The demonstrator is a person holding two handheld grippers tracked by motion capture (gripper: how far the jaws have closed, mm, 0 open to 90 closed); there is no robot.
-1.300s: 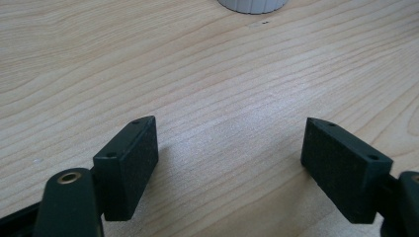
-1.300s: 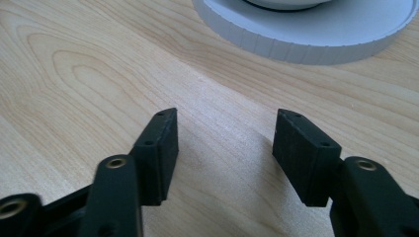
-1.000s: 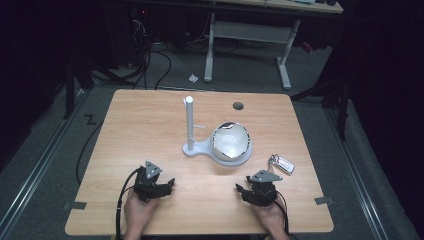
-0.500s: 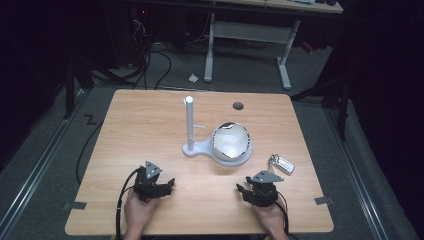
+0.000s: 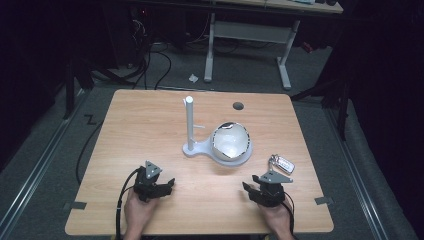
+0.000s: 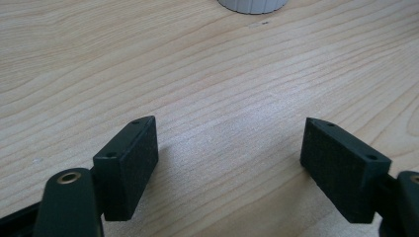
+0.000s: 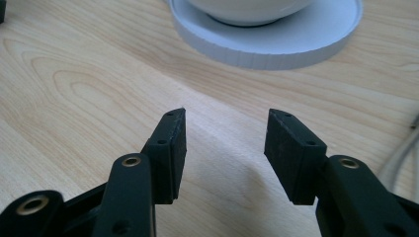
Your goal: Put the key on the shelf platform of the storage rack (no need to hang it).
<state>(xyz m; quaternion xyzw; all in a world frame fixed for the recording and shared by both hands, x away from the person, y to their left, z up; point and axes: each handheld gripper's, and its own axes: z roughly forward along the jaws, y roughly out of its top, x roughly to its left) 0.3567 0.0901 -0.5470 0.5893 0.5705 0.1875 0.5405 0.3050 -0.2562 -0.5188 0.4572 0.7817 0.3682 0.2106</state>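
The worktop (image 5: 150, 130) is level and bare at its near edge, so the risks sit at its middle. The stand (image 5: 189, 125), 1 tall post on a flat white disc, looks top-heavy: a sideways knock on the post from either arm would likely tip it or drag the disc. The bowl (image 5: 230, 142), the item nearest the work, sits on that disc right of the post and appears to lie tilted, with its opening turned toward the person. In that attitude a push on the rim could roll it off the disc, and a thin, smooth wall may slip out of flat pads if pinched near the lip. The rim shows dark patches; whether these are chips or pattern cannot be told. The left tongs (image 6: 230, 143) stand wide apart, empty, low over bare wood, with the disc's edge well ahead. The right tongs (image 7: 226, 133) are apart and have just been closing somewhat, with nothing between them; they point at the disc and bowl close ahead. At this narrower gap they may not span the rim and could shove the bowl instead. The keys (image 5: 281, 162) lie just beyond the right hand; a careless reach or the trailing cable could sweep them toward the worktop's right edge.
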